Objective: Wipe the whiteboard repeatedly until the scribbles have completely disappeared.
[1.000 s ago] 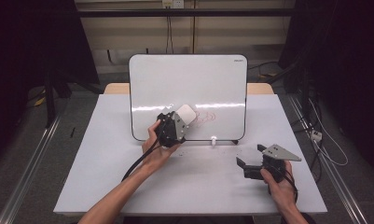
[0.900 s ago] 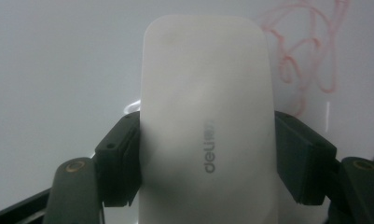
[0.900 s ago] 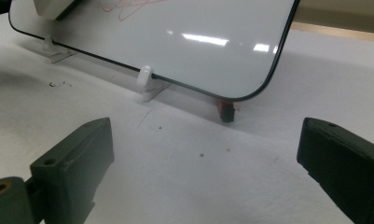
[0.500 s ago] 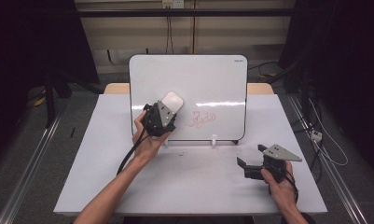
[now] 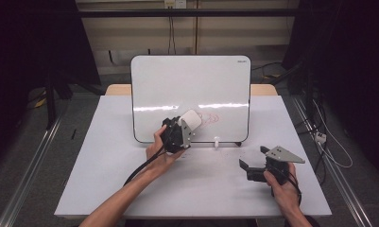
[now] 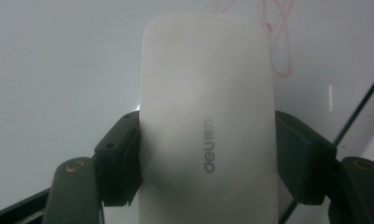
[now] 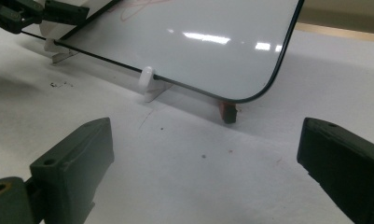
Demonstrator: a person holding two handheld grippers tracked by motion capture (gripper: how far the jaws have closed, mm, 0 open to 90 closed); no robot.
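Note:
A white board (image 5: 192, 85) stands upright on the white table (image 5: 107, 179). A faint red scribble (image 5: 211, 117) marks its lower middle. My left gripper (image 5: 186, 126) is shut on a white eraser (image 5: 190, 119), held against the board just left of the scribble. In the left gripper view the eraser (image 6: 205, 116) is clamped between both black pads, with the red scribble (image 6: 278, 42) above and to its right. My right gripper (image 5: 246, 170) rests on the table at the right, open, with nothing between its fingers (image 7: 77, 158).
A white clip foot (image 7: 147, 81) and a small reddish-brown foot (image 7: 228, 112) prop up the board's lower edge. Tiny dark specks dot the table in front of the board. Dark floor and rails surround the table.
The left gripper carried the eraser up and left across the board, then back down and right beside the scribble. The right gripper stayed put.

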